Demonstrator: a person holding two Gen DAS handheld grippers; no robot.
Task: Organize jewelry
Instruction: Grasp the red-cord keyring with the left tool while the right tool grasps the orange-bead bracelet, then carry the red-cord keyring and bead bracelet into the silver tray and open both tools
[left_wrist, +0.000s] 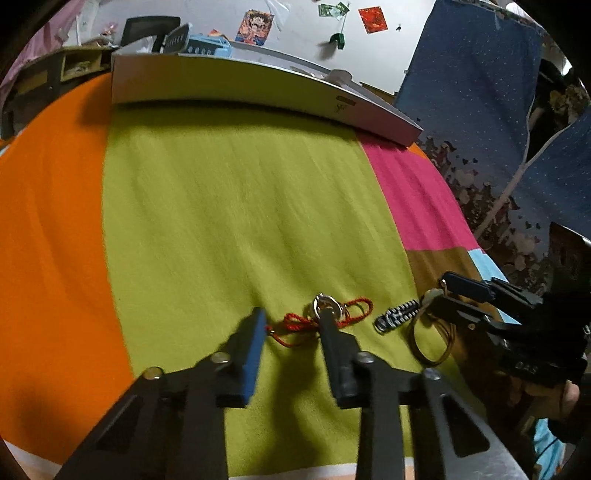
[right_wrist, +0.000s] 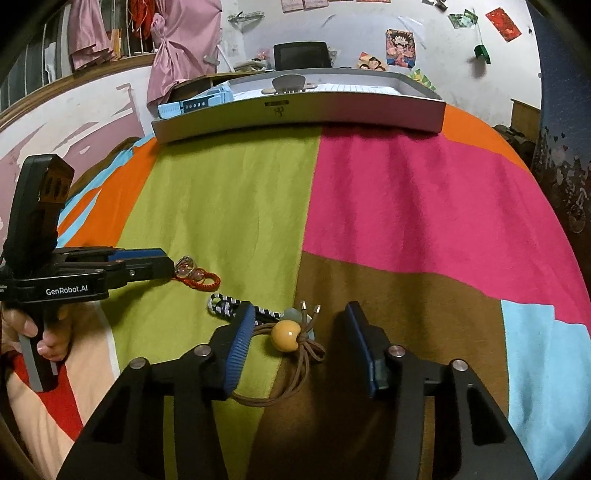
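Three loose pieces lie near your tools on the patchwork blanket (right_wrist: 388, 206): one red cord bracelet (left_wrist: 325, 321), one striped strap (right_wrist: 236, 308), one brown hair tie (right_wrist: 284, 354) with a yellow bead. Your left tool (left_wrist: 291, 317) is spread around the bracelet; your right tool (right_wrist: 299, 325) is spread around the hair tie. Open blanket runs ahead to the grey tray (right_wrist: 295, 110). The left tool reads "GenRobot.AI".
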